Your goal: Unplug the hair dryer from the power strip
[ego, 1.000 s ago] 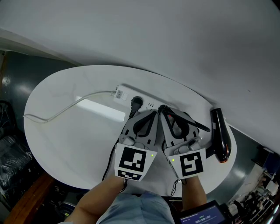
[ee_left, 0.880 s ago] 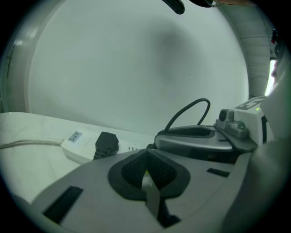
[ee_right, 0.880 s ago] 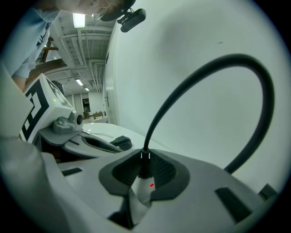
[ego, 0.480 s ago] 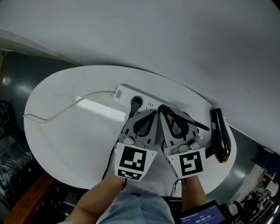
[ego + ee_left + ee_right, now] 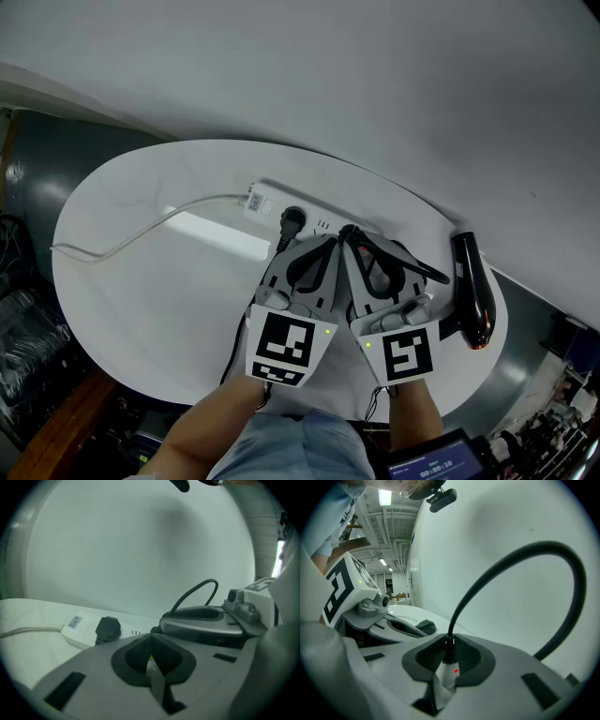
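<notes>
Glossy black hair dryer (image 5: 472, 281), matt white table (image 5: 141, 300)

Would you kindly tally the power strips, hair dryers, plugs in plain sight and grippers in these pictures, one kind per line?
Power strip: 1
Hair dryer: 1
Black plug seated in the strip: 1
Grippers: 2 (left gripper, jaws together; right gripper, closed on a black cord)
Total: 5

I'm looking down on a white oval table (image 5: 141, 309) set against a plain white wall (image 5: 375, 84), with a bright strip of reflected light (image 5: 220, 234) on its top. A dark grey surface (image 5: 37, 159) shows at far left. Ceiling strip lamps (image 5: 385, 497) glow among beams.
</notes>
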`<state>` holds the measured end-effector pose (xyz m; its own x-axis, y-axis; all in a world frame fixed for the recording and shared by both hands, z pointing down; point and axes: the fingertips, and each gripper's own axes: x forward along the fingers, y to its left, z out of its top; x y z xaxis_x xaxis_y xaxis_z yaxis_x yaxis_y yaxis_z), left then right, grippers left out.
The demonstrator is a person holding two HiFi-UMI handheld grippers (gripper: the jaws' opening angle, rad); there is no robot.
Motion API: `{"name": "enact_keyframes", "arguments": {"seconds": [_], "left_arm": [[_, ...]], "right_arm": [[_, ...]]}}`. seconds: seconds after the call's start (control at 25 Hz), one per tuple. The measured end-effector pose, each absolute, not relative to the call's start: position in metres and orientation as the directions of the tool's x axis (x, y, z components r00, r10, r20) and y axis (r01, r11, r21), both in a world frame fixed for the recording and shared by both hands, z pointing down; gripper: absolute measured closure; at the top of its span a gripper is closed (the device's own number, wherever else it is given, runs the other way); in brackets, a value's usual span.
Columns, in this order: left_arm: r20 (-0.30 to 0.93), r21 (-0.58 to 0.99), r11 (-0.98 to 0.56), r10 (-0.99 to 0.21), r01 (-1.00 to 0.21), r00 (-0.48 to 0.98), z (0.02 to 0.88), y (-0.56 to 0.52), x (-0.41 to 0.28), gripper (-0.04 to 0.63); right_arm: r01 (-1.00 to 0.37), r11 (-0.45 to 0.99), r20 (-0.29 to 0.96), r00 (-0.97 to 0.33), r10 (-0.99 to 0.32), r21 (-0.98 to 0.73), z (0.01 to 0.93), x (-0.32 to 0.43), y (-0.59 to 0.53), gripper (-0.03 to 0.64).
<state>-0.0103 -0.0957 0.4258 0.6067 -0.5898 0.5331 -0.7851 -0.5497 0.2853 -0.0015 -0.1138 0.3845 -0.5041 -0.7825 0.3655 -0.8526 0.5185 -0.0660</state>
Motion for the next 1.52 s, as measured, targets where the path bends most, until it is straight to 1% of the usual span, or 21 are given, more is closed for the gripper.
{"name": "enact_keyframes", "arguments": {"seconds": [0.72, 0.92, 1.12, 1.36, 1.52], "left_arm": [[0.536, 0.294, -0.553, -0.58, -0.779, 0.614, 0.427, -0.097, -0.009, 0.597], [0.539, 0.264, -0.564, -0.587, -0.783, 0.604, 0.428, -0.097, -0.008, 0.597], [0.531, 0.29, -0.541, -0.595, -0.789, 0.603, 0.428, -0.098, -0.007, 0.597], [0.537, 0.303, -0.499, -0.614, -0.812, 0.578, 0.427, -0.098, -0.012, 0.597], [0.536, 0.267, -0.499, -0.634, -0.824, 0.557, 0.427, -0.101, -0.011, 0.597]], "right_arm": [[-0.859, 0.507, 0.361, -0.497, -0.789, -0.076, 0.381, 0.0, -0.113, 0.569], [-0.849, 0.523, 0.384, -0.509, -0.771, -0.074, 0.39, 0.003, -0.112, 0.568], [-0.848, 0.524, 0.351, -0.515, -0.782, -0.076, 0.387, 0.002, -0.118, 0.561], [-0.849, 0.524, 0.356, -0.513, -0.781, -0.075, 0.388, 0.001, -0.116, 0.56], [-0.849, 0.524, 0.36, -0.512, -0.78, -0.072, 0.389, 0.0, -0.116, 0.56]]}}
